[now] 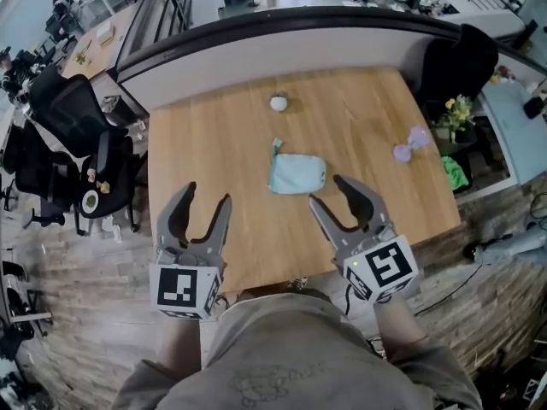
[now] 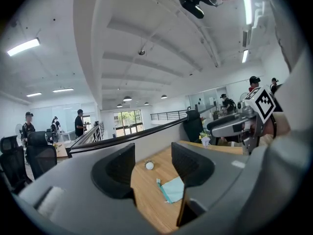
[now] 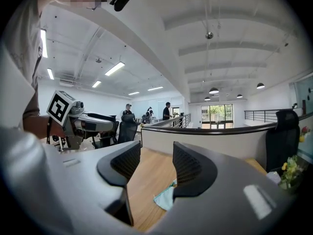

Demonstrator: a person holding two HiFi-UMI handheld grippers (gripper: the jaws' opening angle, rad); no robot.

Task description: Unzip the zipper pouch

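Head view
- Table (image 1: 214, 143): one, pale wood.
- Zipper pouch (image 1: 297, 175): one, pale teal. It lies flat at the table's centre with a small tab at its 11 o'clock corner. Neither gripper touches it.
- White ball (image 1: 279, 102): one, at 12 o'clock from the pouch, near the far edge and well apart from it.
- Purple item (image 1: 410, 143): one, two-lobed, at 2 o'clock from the pouch.
- Left gripper (image 1: 208, 195): at 7 o'clock from the pouch, two jaws spread, nothing between them.
- Right gripper (image 1: 327, 191): at 5 o'clock from the pouch and near it, two jaws spread and empty.
- Marker cubes: two, one on each gripper.

Left gripper view
- Jaws: two, wide apart, gripping nothing.
- Gap: shows bare wood, the ball and part of the pouch, all farther off on the table.
- Other gripper: at 3 o'clock.

Right gripper view
- Jaws: two, apart, gripping nothing.
- Gap: shows bare wood, with one pouch corner low beside the right-hand jaw.
- Other gripper: at 9 o'clock.
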